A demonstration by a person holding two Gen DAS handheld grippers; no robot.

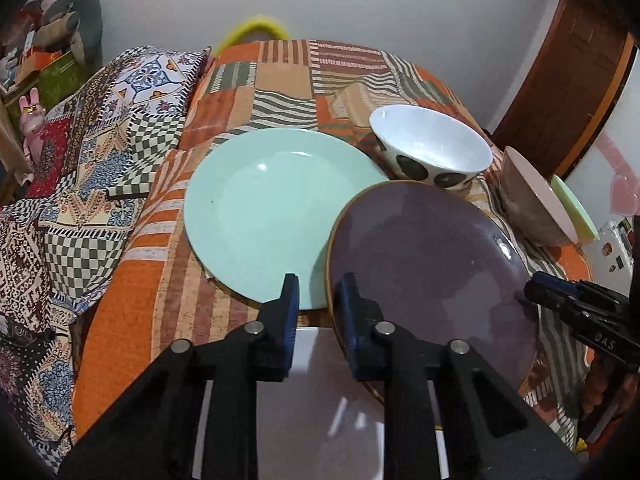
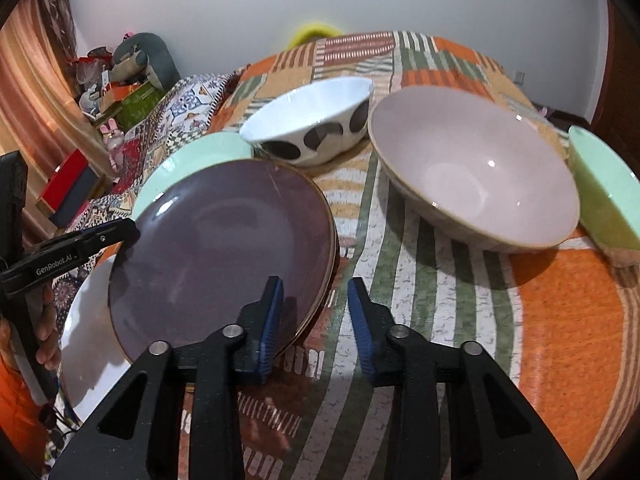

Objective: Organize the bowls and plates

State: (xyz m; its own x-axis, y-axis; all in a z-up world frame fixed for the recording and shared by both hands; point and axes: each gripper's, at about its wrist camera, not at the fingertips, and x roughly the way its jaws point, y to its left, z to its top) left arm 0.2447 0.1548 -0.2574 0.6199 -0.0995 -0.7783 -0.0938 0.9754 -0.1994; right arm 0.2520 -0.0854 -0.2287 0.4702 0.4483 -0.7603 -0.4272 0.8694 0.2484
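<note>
The purple plate (image 1: 432,264) lies tilted near the front of the striped orange cover (image 2: 560,320). Its far edge rests over the mint plate (image 1: 264,208) and its near edge over a white plate (image 2: 84,320).

In the left wrist view, the left hand-held gripper (image 1: 319,292) is at about 8 o'clock on the purple plate. Its jaws are narrow and straddle the rim: the right finger is over the plate's surface and the left finger is just outside the rim. A sliver of mint plate shows between the left pad and the rim, so the pads do not clamp it.

In the right wrist view, the right hand-held gripper (image 2: 314,296) is at about 4 o'clock on the plate. Its jaws are somewhat wider, with the left finger over the plate and the right finger over bare cover, clear of the rim.

Seen from the right wrist, a white bowl with dark spots (image 2: 316,124) stands at 12 o'clock from the purple plate. A pale pink bowl (image 2: 472,176) is at 2 o'clock. Past the pink bowl, a light green bowl (image 2: 604,200) sits at the picture's right edge.
</note>
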